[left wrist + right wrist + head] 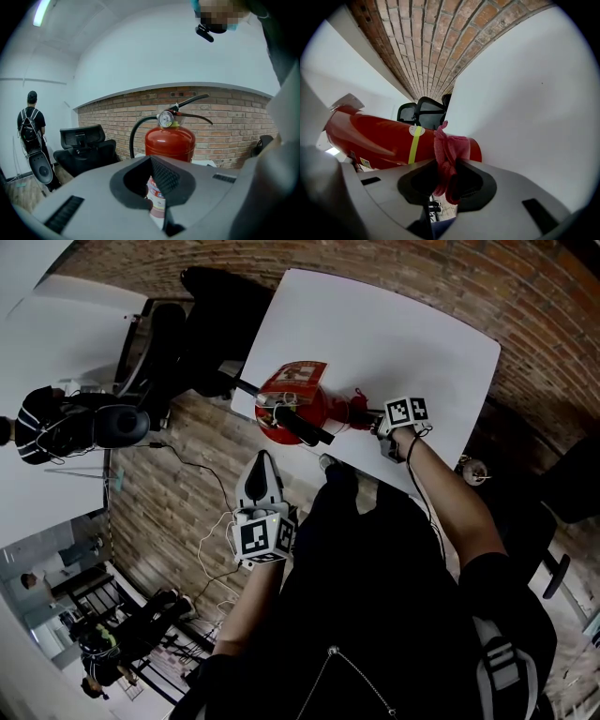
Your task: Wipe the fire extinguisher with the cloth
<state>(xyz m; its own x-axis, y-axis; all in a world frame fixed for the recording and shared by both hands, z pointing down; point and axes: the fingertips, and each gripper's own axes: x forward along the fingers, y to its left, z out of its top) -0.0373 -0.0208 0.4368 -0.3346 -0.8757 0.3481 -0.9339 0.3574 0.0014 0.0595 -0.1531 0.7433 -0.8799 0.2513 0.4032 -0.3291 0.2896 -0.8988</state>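
One pink cloth point(452, 147) is squeezed in my right gripper point(447, 169) against the fire extinguisher point(375, 138); my left gripper point(152, 172) is closed, empty.

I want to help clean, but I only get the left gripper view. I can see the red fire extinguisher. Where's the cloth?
Observer: The right gripper has its jaws shut on a pink cloth.
Operator: Is the cloth on the extinguisher?
Observer: In the right gripper view, it looks pressed against the side of the fire extinguisher.
Operator: What's the extinguisher standing on?
Observer: The head view shows it on a white table, close to the table's edge.
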